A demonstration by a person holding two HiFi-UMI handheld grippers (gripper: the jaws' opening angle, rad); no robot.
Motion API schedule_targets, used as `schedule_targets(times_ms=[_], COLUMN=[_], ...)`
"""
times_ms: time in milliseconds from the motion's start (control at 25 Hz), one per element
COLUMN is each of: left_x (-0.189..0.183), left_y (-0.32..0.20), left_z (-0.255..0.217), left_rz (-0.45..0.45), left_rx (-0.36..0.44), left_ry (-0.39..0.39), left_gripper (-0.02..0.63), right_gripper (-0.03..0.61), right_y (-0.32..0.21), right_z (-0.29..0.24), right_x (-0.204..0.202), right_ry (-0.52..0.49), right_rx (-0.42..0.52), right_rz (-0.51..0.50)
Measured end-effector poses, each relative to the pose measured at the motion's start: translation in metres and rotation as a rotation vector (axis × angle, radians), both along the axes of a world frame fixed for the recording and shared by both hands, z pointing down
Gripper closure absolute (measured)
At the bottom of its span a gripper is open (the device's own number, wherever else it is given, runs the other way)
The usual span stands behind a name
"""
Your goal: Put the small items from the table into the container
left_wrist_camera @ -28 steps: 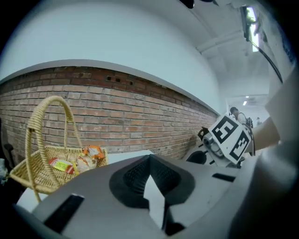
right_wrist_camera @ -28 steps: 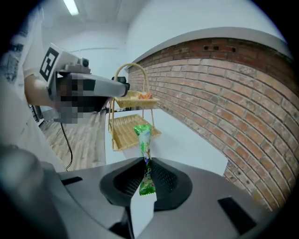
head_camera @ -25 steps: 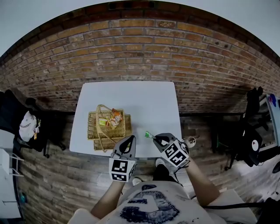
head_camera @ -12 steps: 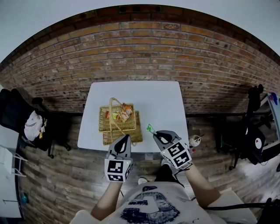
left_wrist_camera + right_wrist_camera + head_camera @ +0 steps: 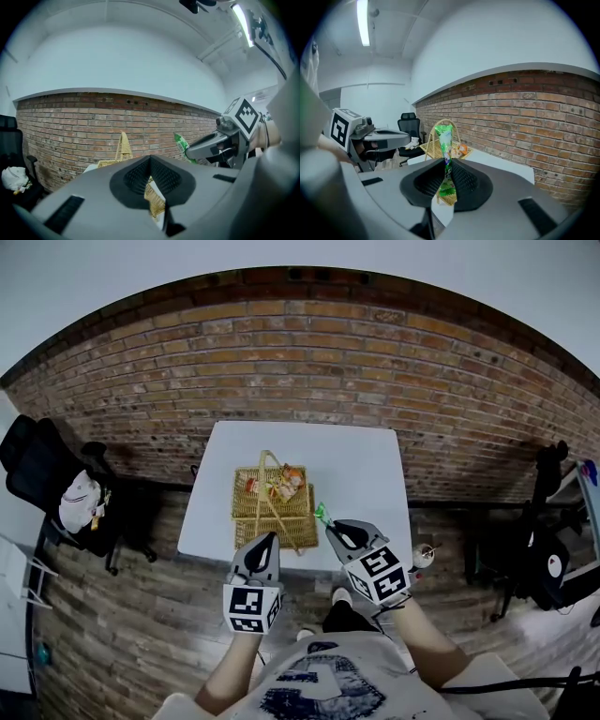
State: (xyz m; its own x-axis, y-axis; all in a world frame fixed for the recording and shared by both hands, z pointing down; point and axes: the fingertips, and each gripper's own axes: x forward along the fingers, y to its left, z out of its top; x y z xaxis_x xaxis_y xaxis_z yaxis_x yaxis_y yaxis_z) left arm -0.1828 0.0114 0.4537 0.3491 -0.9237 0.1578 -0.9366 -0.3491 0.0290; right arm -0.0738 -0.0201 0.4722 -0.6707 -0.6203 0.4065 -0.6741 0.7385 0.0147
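A woven basket (image 5: 270, 512) with a tall handle stands on the white table (image 5: 356, 474) and holds several small packets (image 5: 279, 482). My right gripper (image 5: 328, 526) hangs just right of the basket near the table's front edge, shut on a green packet (image 5: 322, 513). In the right gripper view the green packet (image 5: 444, 138) sticks up from between the jaws, with the basket (image 5: 433, 149) behind it. My left gripper (image 5: 266, 542) is shut and holds nothing, in front of the basket's near side. The left gripper view shows the basket handle (image 5: 123, 146) ahead and the green packet (image 5: 182, 144) at the right.
A brick wall runs behind the table. A black office chair (image 5: 37, 460) with a white bag (image 5: 80, 502) on it stands at the left. Dark equipment (image 5: 544, 559) and a small cup (image 5: 422, 554) are on the wooden floor at the right.
The right gripper has risen with the green packet and come closer to the basket. The left gripper has shifted from the basket's right corner to its near side.
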Motion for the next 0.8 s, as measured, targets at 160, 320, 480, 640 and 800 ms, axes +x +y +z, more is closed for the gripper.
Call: schedule_targets(times_ms=[160, 320, 480, 640, 800], left_x=[-0.014, -0.029, -0.042, -0.048, -0.054], left_y=[0.001, -0.002, -0.006, -0.015, -0.024], left_z=[-0.002, -0.003, -0.002, -0.001, 0.001], left_rz=[-0.032, -0.06, -0.087, -0.099, -0.113], left_rx=[0.006, 0.007, -0.002, -0.006, -0.01], left_ry=[0.003, -0.001, 0.002, 0.002, 0.003], left_gripper=[0.568, 0.568, 0.568, 0.568, 0.568], right_gripper=[0.515, 0.515, 0.515, 0.515, 0.516], right_y=[-0.001, -0.005, -0.013, -0.029, -0.043], right_z=[-0.001, 0.001, 0.001, 0.002, 0.007], right_x=[-0.012, -0.024, -0.035, -0.044, -0.054], right_ry=[-0.005, 0.014, 0.025, 0.039, 0.056], right_rx=[-0.009, -0.009, -0.018, -0.014, -0.02], right_rz=[-0.023, -0.053, -0.078, -0.099, -0.123])
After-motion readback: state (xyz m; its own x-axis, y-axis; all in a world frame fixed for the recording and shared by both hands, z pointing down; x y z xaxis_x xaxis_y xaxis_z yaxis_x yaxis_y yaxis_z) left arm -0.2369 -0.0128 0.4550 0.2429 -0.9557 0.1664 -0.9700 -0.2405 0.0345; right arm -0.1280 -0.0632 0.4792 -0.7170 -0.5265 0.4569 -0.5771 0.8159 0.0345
